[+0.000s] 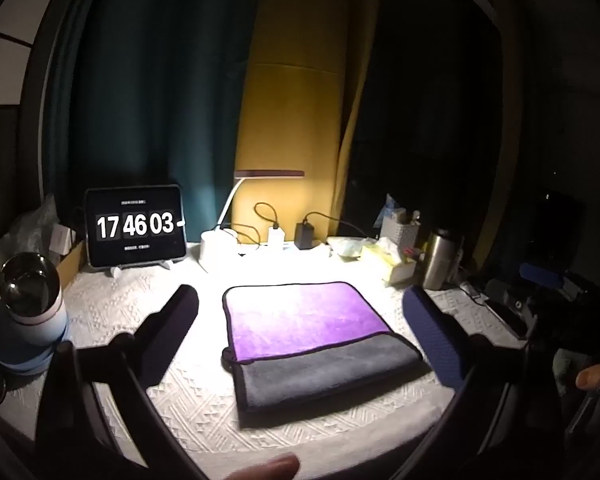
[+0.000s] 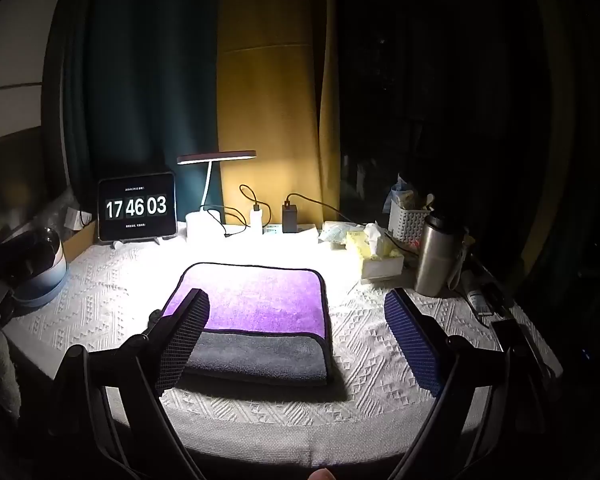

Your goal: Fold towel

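Observation:
A folded towel (image 1: 308,320), purple on top with a grey layer at its near edge, lies flat on the white patterned tablecloth (image 1: 112,304). My left gripper (image 1: 300,308) is open and empty, its fingers apart on either side of the towel and above it. The towel also shows in the right wrist view (image 2: 260,300). My right gripper (image 2: 300,316) is open and empty, its left finger (image 2: 184,340) over the towel's left part and its right finger over bare cloth.
A tablet clock (image 1: 136,226), a lit desk lamp (image 1: 268,176) and chargers stand along the back. A blue-white bottle (image 1: 28,320) is at the left. A tissue box (image 2: 376,256), steel flask (image 2: 436,256) and white basket (image 2: 408,220) are at the right.

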The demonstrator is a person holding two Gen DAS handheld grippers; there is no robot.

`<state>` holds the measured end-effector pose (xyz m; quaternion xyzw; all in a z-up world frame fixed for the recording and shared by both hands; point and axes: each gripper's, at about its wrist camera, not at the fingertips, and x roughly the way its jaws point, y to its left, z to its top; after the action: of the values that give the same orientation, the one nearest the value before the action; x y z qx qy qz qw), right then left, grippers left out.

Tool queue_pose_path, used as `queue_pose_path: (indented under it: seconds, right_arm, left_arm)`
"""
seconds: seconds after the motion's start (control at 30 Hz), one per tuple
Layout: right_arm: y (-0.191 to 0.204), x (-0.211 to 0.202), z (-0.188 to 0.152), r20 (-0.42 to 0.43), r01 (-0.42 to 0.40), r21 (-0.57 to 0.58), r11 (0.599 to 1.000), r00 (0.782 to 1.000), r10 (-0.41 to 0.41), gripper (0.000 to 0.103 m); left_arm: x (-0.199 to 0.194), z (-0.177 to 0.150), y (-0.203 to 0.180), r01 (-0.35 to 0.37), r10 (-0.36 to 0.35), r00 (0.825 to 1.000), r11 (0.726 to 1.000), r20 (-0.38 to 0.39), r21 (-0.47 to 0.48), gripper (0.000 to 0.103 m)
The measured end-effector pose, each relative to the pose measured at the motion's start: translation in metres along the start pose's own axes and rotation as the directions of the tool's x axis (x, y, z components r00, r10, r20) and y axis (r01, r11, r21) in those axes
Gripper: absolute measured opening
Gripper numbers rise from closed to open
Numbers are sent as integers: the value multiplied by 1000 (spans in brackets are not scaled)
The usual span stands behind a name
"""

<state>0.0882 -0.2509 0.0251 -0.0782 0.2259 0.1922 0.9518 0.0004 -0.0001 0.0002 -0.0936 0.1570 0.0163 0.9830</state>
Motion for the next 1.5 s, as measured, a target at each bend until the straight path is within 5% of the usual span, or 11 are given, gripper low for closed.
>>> queue_pose_path:
  seconds: [0.37,0.43,1.5]
  right_arm:
    - [-1,0,1,4,1,4,1000,1000,-1,91]
    - [1,2,1,5,0,4,1000,1000,0,91]
    - [-5,-4,1,4,5,15,1000,1000,-5,91]
  left_arm:
    - [-12,7,20,34,-35,999,999,14,9,102]
    - [-3,-2,0,-25,25,1000,999,-1,21,102]
    - [0,-2,-7,-34,35,999,999,-8,24,102]
